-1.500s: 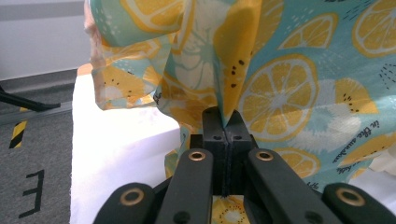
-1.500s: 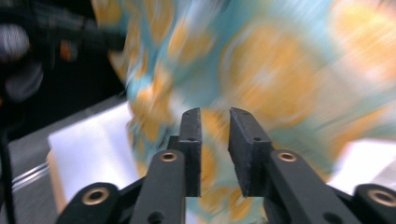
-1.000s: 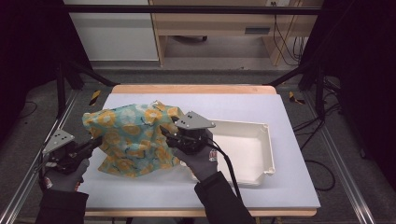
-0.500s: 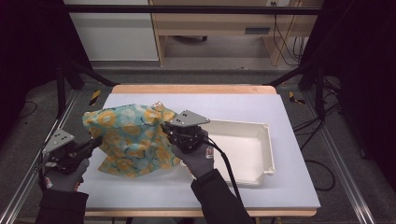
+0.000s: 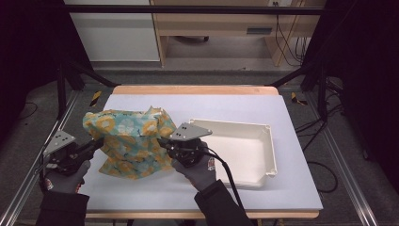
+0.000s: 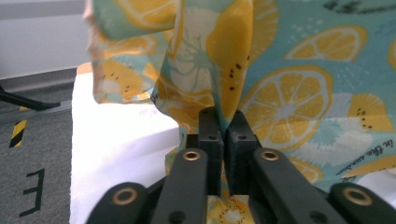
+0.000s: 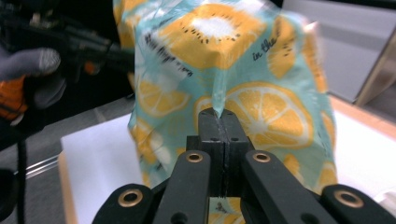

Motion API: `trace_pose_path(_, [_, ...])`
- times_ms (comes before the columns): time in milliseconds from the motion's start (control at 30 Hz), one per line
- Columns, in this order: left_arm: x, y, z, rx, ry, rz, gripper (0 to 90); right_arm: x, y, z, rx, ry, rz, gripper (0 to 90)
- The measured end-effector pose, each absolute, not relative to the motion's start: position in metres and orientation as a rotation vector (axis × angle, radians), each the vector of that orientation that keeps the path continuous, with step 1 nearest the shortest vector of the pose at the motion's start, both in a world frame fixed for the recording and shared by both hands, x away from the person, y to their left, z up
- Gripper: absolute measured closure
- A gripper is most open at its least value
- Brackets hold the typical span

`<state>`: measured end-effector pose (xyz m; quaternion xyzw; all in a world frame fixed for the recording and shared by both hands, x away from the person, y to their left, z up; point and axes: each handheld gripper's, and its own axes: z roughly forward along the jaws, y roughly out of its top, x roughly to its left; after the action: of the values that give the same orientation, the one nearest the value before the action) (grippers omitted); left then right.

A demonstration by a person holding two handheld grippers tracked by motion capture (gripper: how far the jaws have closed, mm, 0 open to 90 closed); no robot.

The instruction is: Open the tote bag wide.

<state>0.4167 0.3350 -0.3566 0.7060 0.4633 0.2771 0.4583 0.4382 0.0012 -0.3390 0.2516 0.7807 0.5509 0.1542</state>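
crumpled lemon-print cloth (image 5: 129, 143) pinched by both tongs, left tongs (image 6: 223, 122) and right tongs (image 7: 219, 120).

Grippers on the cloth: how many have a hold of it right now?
2. The left gripper pinches a fold at the fruit-print cloth's left edge; the right gripper is shut on a fold at its right edge, beside the white tray.

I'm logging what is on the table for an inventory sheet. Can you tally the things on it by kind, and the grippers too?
Patterned cloth: 1
White tray: 1
Handheld grippers: 2, the left gripper and the right gripper, each shut on the cloth
Total: 4
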Motion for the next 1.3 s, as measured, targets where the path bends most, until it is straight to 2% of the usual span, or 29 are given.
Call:
trace_pose_path(100, [0.415, 0.337, -0.354, 1.724, 1.128, 0.682, 80.7, 0.438, 0.003, -0.346, 0.724, 2.255, 1.574, 90.0])
trace_pose_path(233, [0.406, 0.342, -0.343, 1.694, 1.106, 0.71, 62.9, 0.438, 0.006, -0.353, 0.728, 2.271, 1.563, 90.0])
trace_pose_path(400, [0.393, 0.349, -0.322, 1.622, 1.083, 0.752, 53.9, 0.437, 0.007, -0.355, 0.728, 2.273, 1.546, 90.0])
trace_pose_path(667, [0.399, 0.348, -0.308, 1.58, 1.06, 0.743, 53.9, 0.437, 0.009, -0.354, 0.72, 2.28, 1.545, 89.7])
trace_pose_path(767, [0.406, 0.341, -0.309, 1.617, 1.066, 0.755, 55.9, 0.437, 0.009, -0.353, 0.719, 2.278, 1.544, 89.7])
trace_pose_path(833, [0.409, 0.337, -0.311, 1.643, 1.087, 0.778, 62.5, 0.436, 0.009, -0.353, 0.719, 2.276, 1.543, 89.7])
trace_pose_path(867, [0.409, 0.337, -0.312, 1.649, 1.094, 0.782, 62.5, 0.436, 0.009, -0.353, 0.719, 2.276, 1.543, 89.7])
trace_pose_path(900, [0.41, 0.337, -0.312, 1.653, 1.094, 0.781, 70.4, 0.436, 0.009, -0.353, 0.718, 2.277, 1.542, 89.7])
trace_pose_path(933, [0.409, 0.337, -0.313, 1.654, 1.09, 0.777, 70.4, 0.436, 0.009, -0.353, 0.718, 2.277, 1.542, 89.7])
trace_pose_path(967, [0.409, 0.337, -0.313, 1.657, 1.088, 0.779, 80.7, 0.436, 0.009, -0.353, 0.717, 2.275, 1.547, 89.7])
trace_pose_path(1000, [0.408, 0.337, -0.314, 1.659, 1.086, 0.782, 80.7, 0.436, 0.009, -0.353, 0.717, 2.275, 1.547, 89.7])
trace_pose_path(1067, [0.406, 0.336, -0.313, 1.669, 1.086, 0.805, 87.4, 0.435, 0.008, -0.352, 0.718, 2.271, 1.549, 89.8])
trace_pose_path(1133, [0.405, 0.337, -0.313, 1.672, 1.087, 0.808, 90.0, 0.435, 0.008, -0.35, 0.715, 2.26, 1.553, 89.8])
trace_pose_path(1300, [0.397, 0.342, -0.311, 1.643, 1.064, 0.779, 90.0, 0.434, 0.004, -0.344, 0.715, 2.203, 1.586, 89.9])
